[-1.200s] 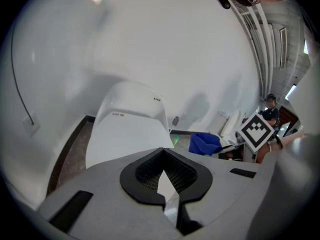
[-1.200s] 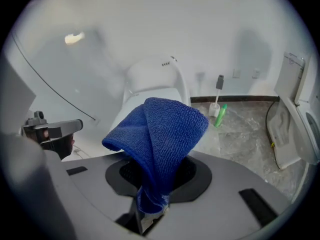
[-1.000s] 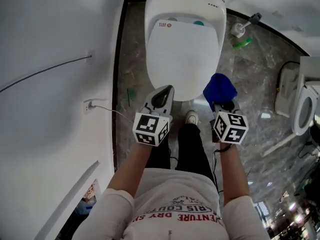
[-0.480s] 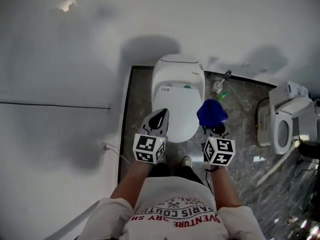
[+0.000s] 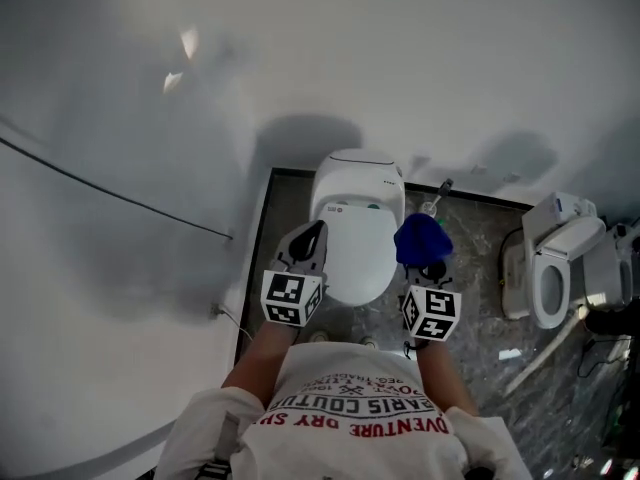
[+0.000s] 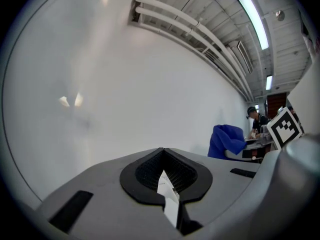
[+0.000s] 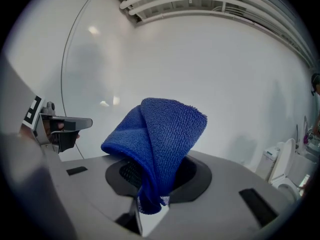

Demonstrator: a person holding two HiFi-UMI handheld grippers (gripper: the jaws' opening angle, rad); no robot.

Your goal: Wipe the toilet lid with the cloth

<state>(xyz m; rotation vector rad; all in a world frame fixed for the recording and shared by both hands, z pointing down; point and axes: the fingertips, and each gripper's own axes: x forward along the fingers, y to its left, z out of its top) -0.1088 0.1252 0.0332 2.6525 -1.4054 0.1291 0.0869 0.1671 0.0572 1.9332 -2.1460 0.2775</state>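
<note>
1. My right gripper [image 7: 150, 210]: jaws clenched on the cloth [image 7: 159, 140], a blue folded wad standing up out of them. It is tipped up at the wall, not at the work.
2. My left gripper [image 6: 170, 206]: jaws pressed together, nothing between them, also aimed at the wall.
3. Toilet lid [image 5: 355, 248]: closed, white, below and ahead, between my two grippers. Its long axis runs away from me towards the wall.
4. Key relation: seen from my head, the cloth [image 5: 420, 240] sits just off the lid's right edge, so the right gripper is the nearer. I judge it must tip down and go leftward.
</note>
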